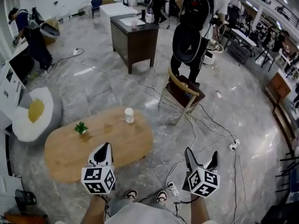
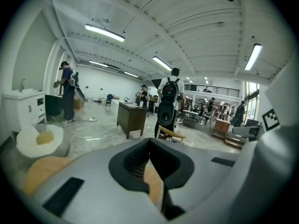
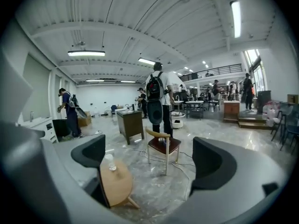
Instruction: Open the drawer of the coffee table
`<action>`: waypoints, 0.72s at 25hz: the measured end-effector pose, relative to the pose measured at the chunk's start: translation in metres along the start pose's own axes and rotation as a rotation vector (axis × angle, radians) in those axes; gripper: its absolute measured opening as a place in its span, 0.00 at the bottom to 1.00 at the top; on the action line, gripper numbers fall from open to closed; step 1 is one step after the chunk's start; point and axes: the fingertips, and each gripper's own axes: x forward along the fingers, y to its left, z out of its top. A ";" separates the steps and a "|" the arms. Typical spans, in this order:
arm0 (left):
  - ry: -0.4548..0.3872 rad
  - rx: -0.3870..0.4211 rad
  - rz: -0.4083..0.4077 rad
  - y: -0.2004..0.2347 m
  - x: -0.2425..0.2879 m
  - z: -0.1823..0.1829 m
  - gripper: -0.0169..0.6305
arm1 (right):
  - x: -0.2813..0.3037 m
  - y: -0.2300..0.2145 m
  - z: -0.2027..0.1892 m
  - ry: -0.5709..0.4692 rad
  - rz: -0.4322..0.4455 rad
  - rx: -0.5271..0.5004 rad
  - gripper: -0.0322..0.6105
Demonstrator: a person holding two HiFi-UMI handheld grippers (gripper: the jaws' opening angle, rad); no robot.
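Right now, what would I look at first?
The oval wooden coffee table, left of centre, carrying a small green plant and a white cup. At the bottom, the left gripper is shut and the right gripper open. Farther back, a person with a black backpack stands by a wooden chair.

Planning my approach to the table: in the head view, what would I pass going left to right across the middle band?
Egg-shaped floor cushion → small green plant → white cup, both standing on the coffee table → wooden chair → white power strip on the floor.
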 end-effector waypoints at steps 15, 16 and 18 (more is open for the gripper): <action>-0.023 -0.134 0.453 0.019 -0.098 -0.048 0.01 | 0.074 0.062 -0.019 0.109 0.419 -0.096 0.96; -0.024 -0.137 0.460 0.023 -0.099 -0.048 0.01 | 0.075 0.068 -0.020 0.115 0.431 -0.103 0.96; -0.026 -0.139 0.467 0.027 -0.100 -0.047 0.01 | 0.076 0.077 -0.024 0.127 0.456 -0.118 0.96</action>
